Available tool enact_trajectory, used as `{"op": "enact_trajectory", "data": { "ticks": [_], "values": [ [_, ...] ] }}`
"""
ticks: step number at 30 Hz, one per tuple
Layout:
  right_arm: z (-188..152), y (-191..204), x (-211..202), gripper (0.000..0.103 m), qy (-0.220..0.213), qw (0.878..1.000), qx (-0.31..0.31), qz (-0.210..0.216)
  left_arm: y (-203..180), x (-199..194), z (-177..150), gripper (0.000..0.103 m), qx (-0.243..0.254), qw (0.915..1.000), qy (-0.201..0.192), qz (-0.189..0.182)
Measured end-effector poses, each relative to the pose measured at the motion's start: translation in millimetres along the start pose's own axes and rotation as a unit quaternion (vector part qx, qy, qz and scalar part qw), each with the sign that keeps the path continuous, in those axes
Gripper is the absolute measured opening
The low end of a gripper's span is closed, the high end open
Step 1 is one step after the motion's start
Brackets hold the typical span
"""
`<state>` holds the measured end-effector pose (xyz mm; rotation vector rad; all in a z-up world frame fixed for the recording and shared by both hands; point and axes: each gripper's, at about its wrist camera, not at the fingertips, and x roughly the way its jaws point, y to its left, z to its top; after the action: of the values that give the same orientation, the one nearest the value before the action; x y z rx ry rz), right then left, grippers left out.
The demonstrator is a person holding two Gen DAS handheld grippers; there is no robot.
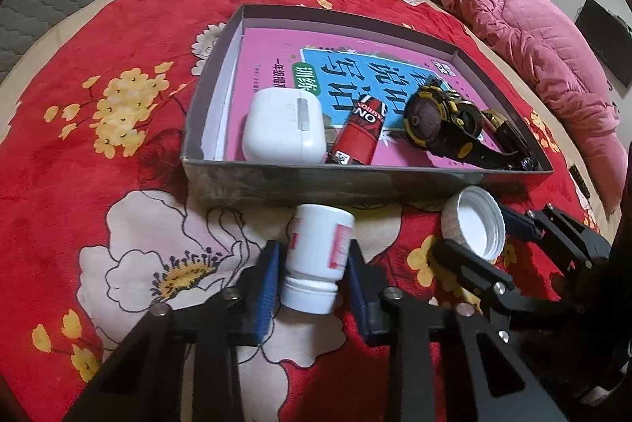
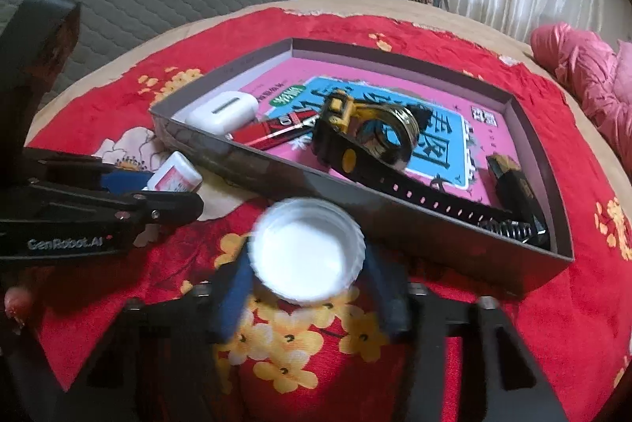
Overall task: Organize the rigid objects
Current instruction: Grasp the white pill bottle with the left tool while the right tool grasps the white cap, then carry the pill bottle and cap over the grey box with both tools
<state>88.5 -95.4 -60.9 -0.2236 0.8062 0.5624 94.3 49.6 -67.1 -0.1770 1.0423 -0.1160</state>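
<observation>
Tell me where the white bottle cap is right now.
The white cap sits between the right tongs, on the red blanket just in front of the grey box.

A bed carries everything, spread with a red blanket point(image 1: 118, 38) printed with yellow and white flowers. A shallow grey cardboard tray point(image 1: 276, 181) rests directly on the blanket. Just in front of its near wall, a white bottle point(image 1: 320, 256) lies on its side. A pink quilted coat point(image 1: 533, 38) lies at the bed's far right edge.
</observation>
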Motion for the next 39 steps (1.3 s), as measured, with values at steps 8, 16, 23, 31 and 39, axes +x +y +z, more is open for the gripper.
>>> {"op": "enact_trajectory", "data": {
  "ticks": [8, 16, 23, 31, 39],
  "values": [
    [-1.0, -4.3, -10.0, 0.051, -0.010, 1.000, 0.010, 0.010, 2.0, -4.4, 0.6, 0.027, -0.010, 0.9999, -0.003, -0.006],
    [-1.1, -9.7, -37.6, 0.051, -0.035, 0.999, 0.026, 0.017, -1.8, -20.6, 0.2, 0.027, -0.013, 0.9997, -0.016, -0.011],
    [4.8, -31.2, -68.9, 0.051, -0.083, 0.994, 0.065, 0.012, -7.8, -46.7, 12.2, 0.027, -0.021, 0.9986, -0.042, -0.024],
    [18.8, -67.6, -93.7, 0.051, -0.133, 0.985, 0.104, -0.021, -20.6, -60.3, 39.1, 0.027, -0.009, 0.9975, -0.068, -0.018],
    [28.9, -103.9, -103.2, 0.051, -0.152, 0.978, 0.138, -0.042, -37.2, -38.0, 63.1, 0.027, 0.003, 0.9980, -0.060, -0.016]
  ]
}}
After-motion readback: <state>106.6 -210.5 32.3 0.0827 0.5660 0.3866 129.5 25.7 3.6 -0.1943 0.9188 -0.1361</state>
